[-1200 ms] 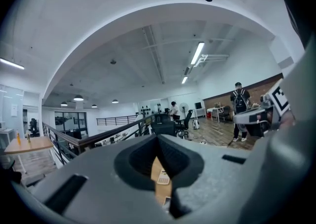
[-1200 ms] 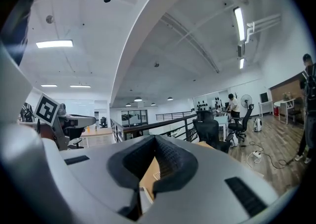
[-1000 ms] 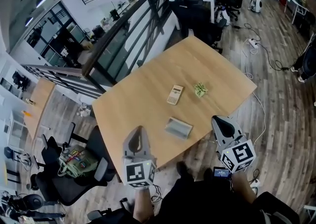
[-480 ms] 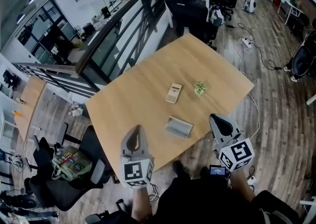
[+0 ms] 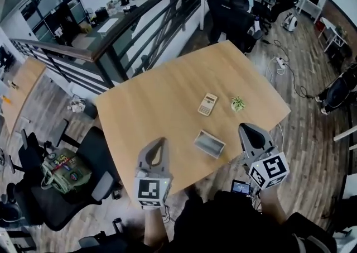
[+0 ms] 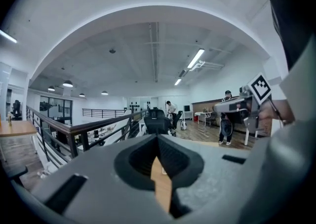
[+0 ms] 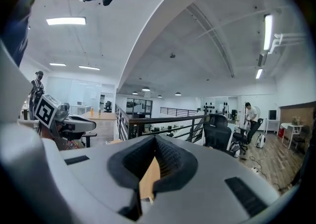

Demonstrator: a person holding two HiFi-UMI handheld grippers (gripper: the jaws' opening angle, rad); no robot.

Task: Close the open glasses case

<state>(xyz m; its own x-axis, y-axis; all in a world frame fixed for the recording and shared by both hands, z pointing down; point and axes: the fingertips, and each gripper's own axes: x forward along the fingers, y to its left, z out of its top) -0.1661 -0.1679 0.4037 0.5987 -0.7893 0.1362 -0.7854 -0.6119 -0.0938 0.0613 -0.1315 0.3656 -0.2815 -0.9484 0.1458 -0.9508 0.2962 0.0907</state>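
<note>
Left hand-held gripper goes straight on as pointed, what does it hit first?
Nothing, apparently: the left hand-held gripper points over bare table; the glasses case lies to its right. Height unclear.

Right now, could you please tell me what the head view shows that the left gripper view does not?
Only the head view: the open case, calculator and plant. Only the left gripper view: the ceiling and its lights. Both: the table, the railing, left tongs and right tongs, both shut.
</note>
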